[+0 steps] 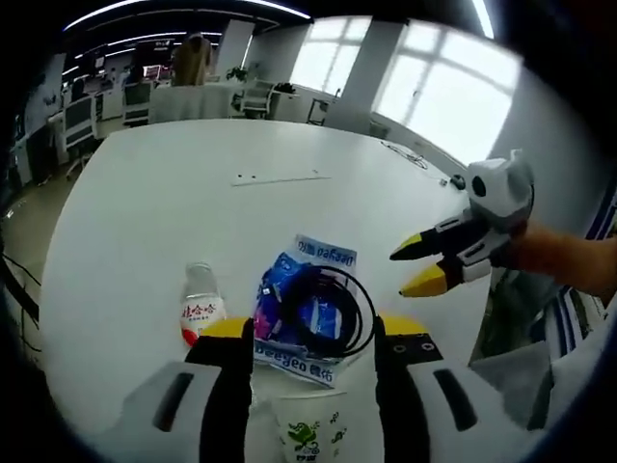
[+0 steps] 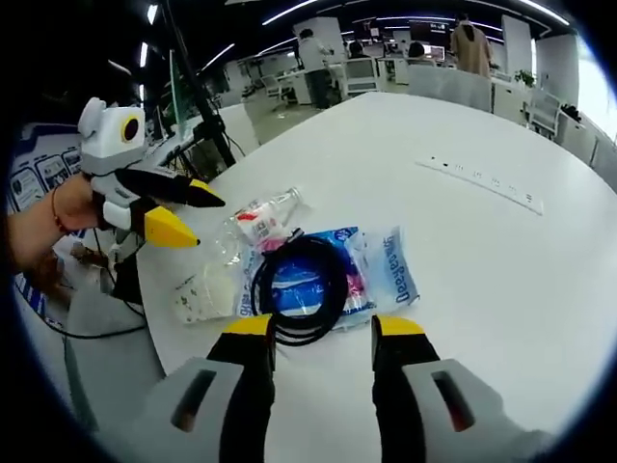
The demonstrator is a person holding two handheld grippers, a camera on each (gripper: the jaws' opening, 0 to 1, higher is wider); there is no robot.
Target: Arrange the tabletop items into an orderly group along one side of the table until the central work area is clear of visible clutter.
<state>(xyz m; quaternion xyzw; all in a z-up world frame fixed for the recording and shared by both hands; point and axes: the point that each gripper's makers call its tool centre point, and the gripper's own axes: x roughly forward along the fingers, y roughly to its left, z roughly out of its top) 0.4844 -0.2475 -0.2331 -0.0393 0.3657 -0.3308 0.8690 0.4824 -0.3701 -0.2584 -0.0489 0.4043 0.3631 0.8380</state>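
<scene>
Both the left claw [image 1: 313,333] and right claw [image 2: 323,333] hover half-open and empty over the coiled black cable [image 2: 301,286] atop the blue plastic packet [image 2: 371,270], near the small clear bottle [image 1: 201,307] and paper cup [image 1: 310,429], clustered at the white round bench [image 1: 222,212] edge, probably being grouped there.

Open-plan office: rows of desks with monitors [image 1: 85,106] and office chairs [image 2: 359,72], ceiling light strips [image 2: 289,12], big windows [image 1: 453,87], people standing [image 2: 471,48] between desks, large white surface [image 1: 193,212] in front.
</scene>
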